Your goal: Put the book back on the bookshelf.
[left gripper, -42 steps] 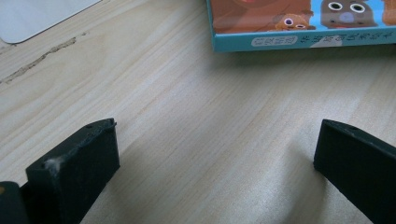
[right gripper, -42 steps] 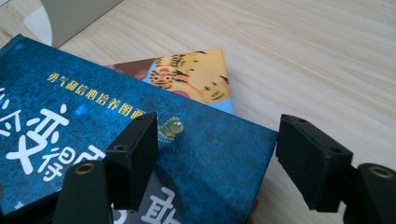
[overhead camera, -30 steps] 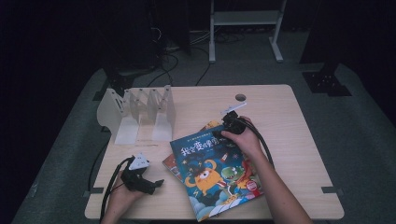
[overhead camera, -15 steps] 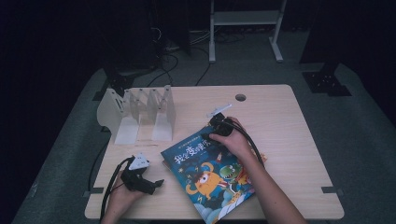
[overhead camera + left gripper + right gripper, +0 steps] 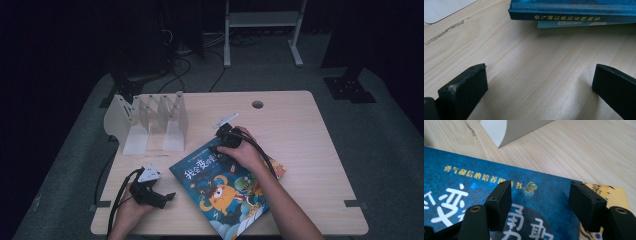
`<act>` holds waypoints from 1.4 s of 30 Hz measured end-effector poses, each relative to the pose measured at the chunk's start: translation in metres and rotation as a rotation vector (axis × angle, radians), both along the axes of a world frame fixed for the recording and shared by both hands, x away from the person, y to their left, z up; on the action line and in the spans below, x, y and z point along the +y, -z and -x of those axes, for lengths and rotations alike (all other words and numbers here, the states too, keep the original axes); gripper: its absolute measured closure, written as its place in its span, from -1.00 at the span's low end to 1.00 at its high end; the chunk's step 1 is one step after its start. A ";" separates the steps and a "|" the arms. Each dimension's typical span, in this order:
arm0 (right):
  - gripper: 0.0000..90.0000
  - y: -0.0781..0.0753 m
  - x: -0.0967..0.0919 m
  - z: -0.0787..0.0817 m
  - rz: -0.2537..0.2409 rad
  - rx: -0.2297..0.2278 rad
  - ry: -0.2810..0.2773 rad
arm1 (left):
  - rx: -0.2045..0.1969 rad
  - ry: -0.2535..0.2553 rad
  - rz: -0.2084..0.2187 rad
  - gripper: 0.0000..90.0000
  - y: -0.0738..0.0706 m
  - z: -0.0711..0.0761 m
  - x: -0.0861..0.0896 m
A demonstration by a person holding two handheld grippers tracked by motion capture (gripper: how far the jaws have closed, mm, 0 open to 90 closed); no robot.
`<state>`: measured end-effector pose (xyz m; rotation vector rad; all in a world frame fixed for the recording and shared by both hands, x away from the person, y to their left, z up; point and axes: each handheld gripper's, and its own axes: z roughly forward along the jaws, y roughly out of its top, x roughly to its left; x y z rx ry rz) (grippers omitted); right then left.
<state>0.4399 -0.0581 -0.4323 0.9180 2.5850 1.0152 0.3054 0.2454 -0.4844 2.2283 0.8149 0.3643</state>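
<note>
broadly, the table is a pale rectangle of light wood with fine straight grain, rounded corners and a small round hole near its far edge. on its far left part stands a white rack, a row of thin upright plates with slanted tops on a flat base, smooth and matt; in the right gripper view one rounded corner of it lies just beyond the book. nearer the person lies the top book, a flat glossy paperback with a deep blue cover, large white characters, a small line of yellow characters and an orange cartoon creature; it sits skewed on a second book, whose orange-yellow corner sticks out at the right. in the left gripper view the blue spine with yellow lettering rests on a paler teal edge beneath it, both flat on the wood. the right gripper, black and blocky with a thick cable trailing along the forearm, is held low over the far edge of the top book; its two square rubbery pads stand well apart above the cover with nothing pinched between them, and they have just been closing a little. the left gripper rests on the table at the near left, just beside the books' corner, a grey three-cornered plate on top; its matt black jaws gape wide over bare wood and hold nothing.
</note>
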 end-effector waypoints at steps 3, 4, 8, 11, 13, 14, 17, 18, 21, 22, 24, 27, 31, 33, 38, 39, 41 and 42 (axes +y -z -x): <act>-0.26 -0.003 -0.010 0.003 -0.008 -0.003 0.009 | 0.000 0.000 0.000 -1.00 0.000 0.000 0.000; -0.26 -0.003 -0.010 0.003 -0.008 -0.003 0.009 | 0.000 0.000 0.000 -1.00 0.000 0.000 0.000; -0.26 -0.005 -0.022 0.007 -0.014 0.002 0.018 | 0.000 0.002 -0.003 -1.00 0.000 0.000 0.000; -0.26 -0.008 -0.036 0.013 -0.035 0.001 0.036 | 0.003 0.003 -0.005 -1.00 0.000 0.000 0.000; -0.25 -0.008 -0.045 0.017 -0.037 0.003 0.047 | 0.003 0.003 -0.005 -1.00 0.000 0.000 0.000; -0.25 -0.009 -0.049 0.018 -0.037 0.004 0.051 | 0.003 0.003 -0.005 -1.00 0.000 0.000 0.000; -0.23 -0.009 -0.057 0.022 -0.042 0.001 0.057 | 0.003 0.003 -0.005 -1.00 0.000 0.000 0.000; -0.20 -0.010 -0.065 0.027 -0.051 0.001 0.065 | 0.003 0.003 -0.005 -1.00 0.000 0.000 0.000; -0.15 -0.011 -0.077 0.035 -0.062 0.002 0.070 | 0.003 0.003 -0.005 -1.00 0.000 0.000 0.000; -0.14 -0.011 -0.082 0.038 -0.062 -0.002 0.073 | 0.003 0.003 -0.005 -1.00 0.000 0.000 0.000; -0.14 -0.012 -0.090 0.043 -0.075 -0.006 0.080 | 0.002 0.003 -0.006 -1.00 0.000 0.000 0.000; -0.15 -0.012 -0.101 0.049 -0.081 -0.008 0.090 | 0.002 0.004 -0.007 -1.00 -0.001 0.000 0.000; -0.17 -0.014 -0.114 0.059 -0.098 -0.018 0.104 | 0.001 0.002 -0.002 -1.00 0.000 0.000 0.000; -0.17 -0.015 -0.120 0.064 -0.094 -0.031 0.113 | 0.004 0.000 0.001 -1.00 0.000 0.000 0.000; -0.18 -0.009 -0.134 0.073 -0.104 -0.031 0.142 | 0.022 0.005 0.017 -1.00 -0.003 0.001 0.005; -0.17 -0.008 -0.137 0.075 -0.108 -0.028 0.148 | 0.023 0.009 0.013 -1.00 -0.004 0.002 0.006; -0.17 -0.007 -0.142 0.080 -0.112 -0.029 0.150 | 0.020 0.009 0.028 -1.00 -0.009 0.003 0.010; -0.17 -0.007 -0.142 0.080 -0.112 -0.029 0.150 | 0.020 0.009 0.028 -1.00 -0.009 0.003 0.010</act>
